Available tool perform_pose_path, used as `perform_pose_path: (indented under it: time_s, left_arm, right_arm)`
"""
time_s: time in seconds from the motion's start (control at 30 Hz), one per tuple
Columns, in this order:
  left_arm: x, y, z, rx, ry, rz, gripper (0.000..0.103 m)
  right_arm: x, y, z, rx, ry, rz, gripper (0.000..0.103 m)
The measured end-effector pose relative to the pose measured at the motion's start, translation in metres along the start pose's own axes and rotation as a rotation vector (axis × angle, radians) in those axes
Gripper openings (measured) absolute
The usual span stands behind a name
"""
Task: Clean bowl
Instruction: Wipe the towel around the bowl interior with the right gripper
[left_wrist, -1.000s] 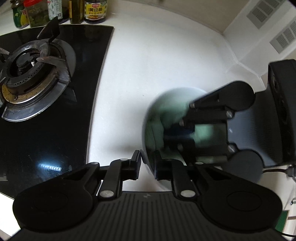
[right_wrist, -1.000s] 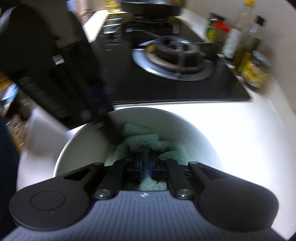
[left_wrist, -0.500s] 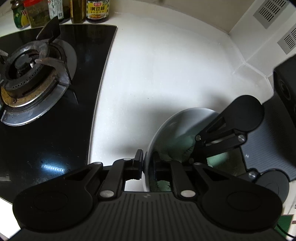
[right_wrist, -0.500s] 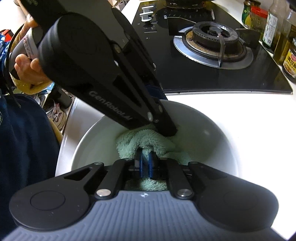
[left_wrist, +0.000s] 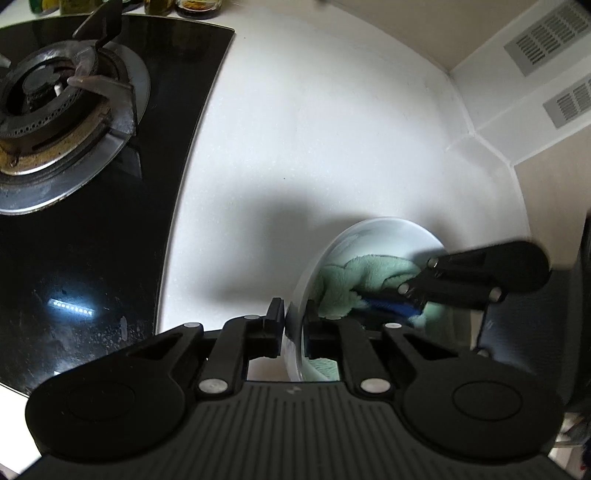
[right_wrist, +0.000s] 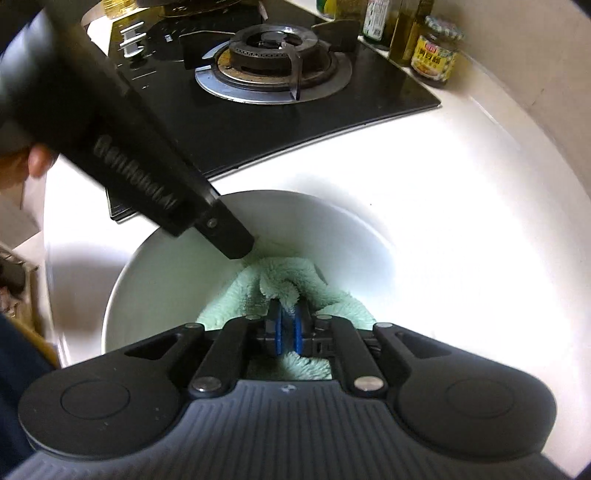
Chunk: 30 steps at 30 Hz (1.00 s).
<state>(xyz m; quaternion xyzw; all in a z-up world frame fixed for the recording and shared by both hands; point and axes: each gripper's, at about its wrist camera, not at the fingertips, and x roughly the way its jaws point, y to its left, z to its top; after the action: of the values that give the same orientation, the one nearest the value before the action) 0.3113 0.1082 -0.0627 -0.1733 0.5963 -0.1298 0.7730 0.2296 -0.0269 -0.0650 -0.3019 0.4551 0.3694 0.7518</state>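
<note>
A white bowl (right_wrist: 177, 280) is held tilted over the white counter. My left gripper (left_wrist: 293, 321) is shut on the bowl's rim (left_wrist: 295, 314), one finger outside and one inside. In the right wrist view the left gripper (right_wrist: 236, 247) reaches in from the upper left. A pale green cloth (right_wrist: 291, 280) lies inside the bowl; it also shows in the left wrist view (left_wrist: 362, 273). My right gripper (right_wrist: 290, 328) is shut on the cloth with its blue pads and presses it against the bowl's inner wall. In the left wrist view the right gripper (left_wrist: 399, 306) comes in from the right.
A black glass hob (left_wrist: 92, 229) with a gas burner (left_wrist: 48, 99) lies left of the bowl. Bottles and jars (right_wrist: 432, 59) stand along the back wall behind the hob. White counter (left_wrist: 314, 129) stretches to the corner wall with vents (left_wrist: 546, 33).
The bowl has shifted right and lower in the left wrist view and tilted more. The right gripper with the cloth has swept round inside the bowl.
</note>
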Motion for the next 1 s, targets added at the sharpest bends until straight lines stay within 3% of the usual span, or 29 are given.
perform_pose_path:
  time_s: [0.07,0.13,0.27,0.5,0.67,0.77,0.83,1.0]
  left_arm:
    - [0.001,0.000,0.001,0.001,-0.003,0.002,0.009]
    - [0.001,-0.003,0.003,0.017,-0.017,0.015,0.009]
    - [0.003,-0.011,0.003,0.045,-0.038,0.022,0.013]
    - [0.007,-0.021,-0.002,0.117,-0.064,0.064,0.014]
    - [0.004,-0.026,-0.010,0.150,-0.082,0.084,0.017]
    - [0.001,-0.024,-0.013,0.150,-0.087,0.088,0.015]
    - [-0.001,-0.025,-0.014,0.159,-0.082,0.093,0.010]
    - [-0.006,-0.027,-0.016,0.190,-0.063,0.094,0.007]
  right_arm:
    - [0.000,0.001,-0.003,-0.009,-0.022,0.032,0.007]
    - [0.000,-0.006,-0.004,0.014,-0.025,0.119,0.007]
    - [0.004,-0.015,-0.004,0.057,0.032,0.370,0.007]
    - [-0.001,-0.021,-0.005,-0.058,0.089,0.540,0.007]
    - [-0.028,-0.021,-0.002,-0.223,0.147,0.572,0.007]
    - [-0.057,-0.028,-0.002,-0.261,0.145,0.565,0.005]
    - [-0.079,-0.030,-0.003,-0.279,0.123,0.510,0.005]
    - [-0.103,-0.029,-0.002,-0.279,-0.053,0.130,0.005]
